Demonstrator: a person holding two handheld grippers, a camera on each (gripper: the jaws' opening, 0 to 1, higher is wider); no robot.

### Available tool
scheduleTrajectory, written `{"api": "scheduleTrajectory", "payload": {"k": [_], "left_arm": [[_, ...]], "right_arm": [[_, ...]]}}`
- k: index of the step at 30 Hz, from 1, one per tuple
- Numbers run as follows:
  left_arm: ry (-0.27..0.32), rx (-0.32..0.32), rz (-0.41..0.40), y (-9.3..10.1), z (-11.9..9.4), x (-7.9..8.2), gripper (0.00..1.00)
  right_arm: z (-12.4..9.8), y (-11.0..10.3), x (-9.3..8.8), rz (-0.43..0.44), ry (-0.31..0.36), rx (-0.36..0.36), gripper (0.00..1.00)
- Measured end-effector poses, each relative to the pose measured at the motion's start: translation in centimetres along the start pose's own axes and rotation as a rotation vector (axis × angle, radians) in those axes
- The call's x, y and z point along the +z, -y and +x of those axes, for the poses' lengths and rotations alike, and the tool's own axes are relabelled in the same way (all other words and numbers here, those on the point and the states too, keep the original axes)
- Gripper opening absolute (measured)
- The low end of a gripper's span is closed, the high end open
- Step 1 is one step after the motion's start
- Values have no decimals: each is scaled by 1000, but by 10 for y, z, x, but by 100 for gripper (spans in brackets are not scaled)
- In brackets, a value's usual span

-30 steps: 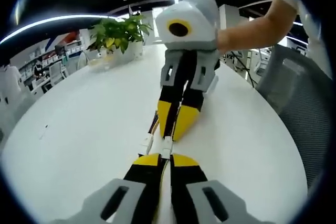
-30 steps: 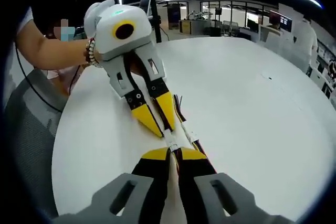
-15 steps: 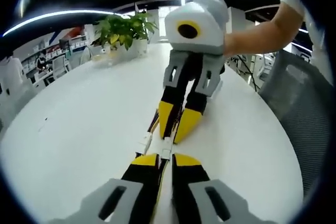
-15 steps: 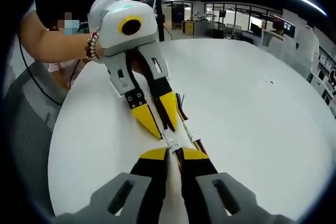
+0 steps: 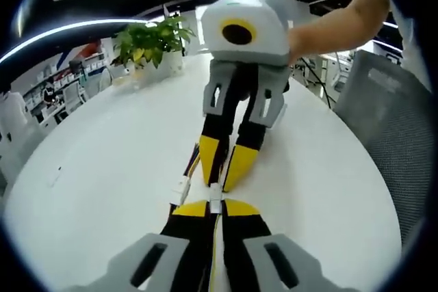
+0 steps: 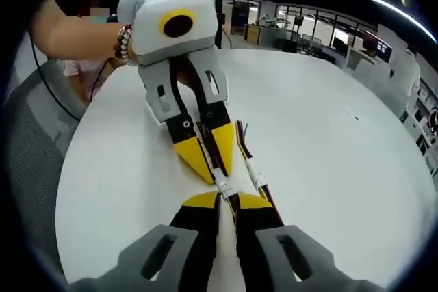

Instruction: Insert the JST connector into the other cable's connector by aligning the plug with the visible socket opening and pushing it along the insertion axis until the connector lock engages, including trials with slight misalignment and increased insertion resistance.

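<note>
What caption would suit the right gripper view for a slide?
Two grippers, right and left, meet tip to tip over a white table, each pinching a cable connector.

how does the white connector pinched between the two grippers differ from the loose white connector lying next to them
The pinched connector sits between both grippers' yellow tips, lifted in line with them; the loose connector lies free on the white table, gripped by neither. The pinched one points along the jaws; the loose one lies skewed. Both are small, white and wired.

Yellow-tipped black tongs (image 5: 213,204) on grey mounts meet a white connector (image 5: 215,191) over a plain white tabletop (image 5: 102,169), facing yellow-and-black tongs (image 5: 224,169) under a white housing, with a green-leaved plant (image 5: 152,40) behind.
</note>
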State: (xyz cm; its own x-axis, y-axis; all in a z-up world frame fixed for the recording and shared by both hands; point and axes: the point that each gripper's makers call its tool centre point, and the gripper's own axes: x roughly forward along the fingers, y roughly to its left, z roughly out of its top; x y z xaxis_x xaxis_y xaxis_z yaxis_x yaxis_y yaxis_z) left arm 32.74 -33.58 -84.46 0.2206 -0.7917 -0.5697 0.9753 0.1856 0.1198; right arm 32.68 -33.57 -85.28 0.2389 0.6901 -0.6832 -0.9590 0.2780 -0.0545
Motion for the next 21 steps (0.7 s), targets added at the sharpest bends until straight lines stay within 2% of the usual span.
{"api": "scheduleTrajectory", "payload": {"k": [4,5,6,8,10,11,12,17,21], "left_arm": [[4,1,-27,-1,0,-1,0],[12,4,-87,-2,0,-2,0],[14,3,-111,-2,0,-3,1],[15,2,-75,-3,0,-2,1],[9,5,-76,-3,0,-2,1],[9,8,-86,-3,0,-2,1],[20,11,-129,-3,1,-2,1],[-5,21,-102,-3,4,-1,2],[-23,41,-143,-5,5,0,4]], "right_arm": [[0,0,0,-2,-7,-4,6],[0,0,0,-5,-5,-8,6],[0,0,0,-7,-3,-11,6],[0,-1,0,-14,-8,-21,6],[0,0,0,-8,-10,-24,6],[0,0,0,12,-4,-24,6],[0,0,0,14,1,-24,6],[0,0,0,37,-7,-52,6],[0,0,0,35,-19,-77,6]]}}
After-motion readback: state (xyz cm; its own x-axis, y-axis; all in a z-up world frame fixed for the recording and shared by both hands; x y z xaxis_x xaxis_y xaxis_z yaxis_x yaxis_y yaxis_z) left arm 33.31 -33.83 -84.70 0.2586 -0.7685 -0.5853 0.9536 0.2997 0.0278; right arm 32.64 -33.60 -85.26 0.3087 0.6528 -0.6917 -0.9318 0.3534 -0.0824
